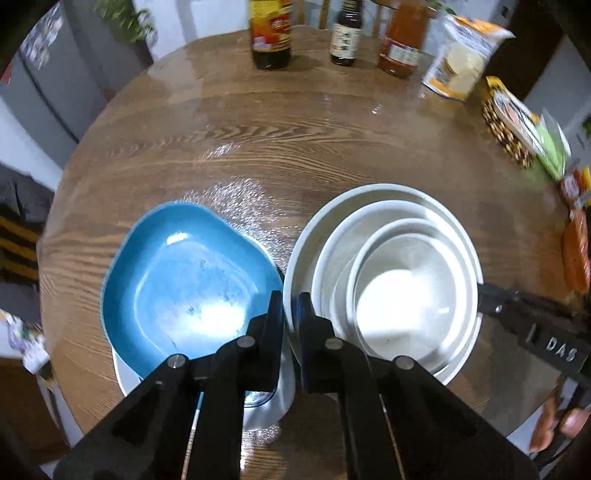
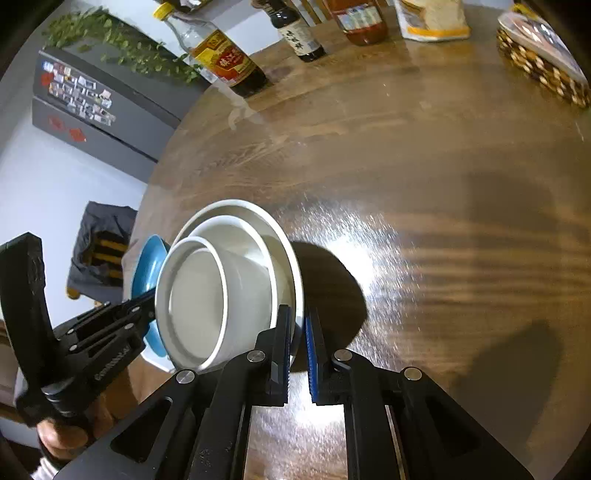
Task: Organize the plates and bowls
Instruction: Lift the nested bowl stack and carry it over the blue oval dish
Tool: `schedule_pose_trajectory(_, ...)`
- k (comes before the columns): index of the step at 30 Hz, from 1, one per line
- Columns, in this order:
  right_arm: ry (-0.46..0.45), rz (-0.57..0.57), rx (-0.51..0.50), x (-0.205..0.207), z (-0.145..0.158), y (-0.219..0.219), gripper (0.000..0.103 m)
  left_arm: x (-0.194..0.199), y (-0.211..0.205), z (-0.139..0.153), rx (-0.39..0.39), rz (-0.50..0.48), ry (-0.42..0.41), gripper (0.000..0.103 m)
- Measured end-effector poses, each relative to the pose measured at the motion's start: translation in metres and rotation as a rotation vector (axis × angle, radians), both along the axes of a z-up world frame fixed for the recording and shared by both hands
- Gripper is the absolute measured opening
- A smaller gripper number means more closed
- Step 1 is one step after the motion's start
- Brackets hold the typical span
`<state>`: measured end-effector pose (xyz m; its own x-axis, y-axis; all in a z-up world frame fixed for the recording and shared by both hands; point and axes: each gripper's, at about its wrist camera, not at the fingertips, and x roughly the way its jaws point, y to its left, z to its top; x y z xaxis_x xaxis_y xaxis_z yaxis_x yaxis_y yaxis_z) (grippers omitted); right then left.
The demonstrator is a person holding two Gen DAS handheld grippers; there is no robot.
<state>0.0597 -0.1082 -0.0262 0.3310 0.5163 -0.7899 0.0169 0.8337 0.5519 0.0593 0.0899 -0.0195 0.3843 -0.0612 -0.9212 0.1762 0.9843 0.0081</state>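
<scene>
The left gripper (image 1: 291,314) is clenched on the near-left rim of the big white bowl (image 1: 301,236), its jaws one on each side of the rim. The right gripper (image 2: 297,332) grasps the same bowl at its right rim. Inside this bowl sit a middle white bowl (image 1: 332,240) and, nested in it, a small white bowl (image 1: 402,295). Just left of the big white bowl, touching it, a blue plate (image 1: 184,277) lies on a white plate (image 1: 125,380). Far behind the big white bowl, bottles (image 1: 271,33) stand at the table (image 1: 258,129) edge
</scene>
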Motion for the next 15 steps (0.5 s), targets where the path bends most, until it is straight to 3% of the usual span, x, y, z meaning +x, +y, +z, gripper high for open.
schedule_pose_trajectory(12,0.029,-0.036,0.024,-0.010,-0.005,-0.017,0.011,-0.014,-0.039,0.000,0.166,-0.115,-0.127,0.006)
schedule_pose_trajectory(15,0.027,-0.027,0.017,-0.007,-0.004,-0.015,0.011,-0.013,-0.037,0.000,0.163,-0.099,-0.135,0.007)
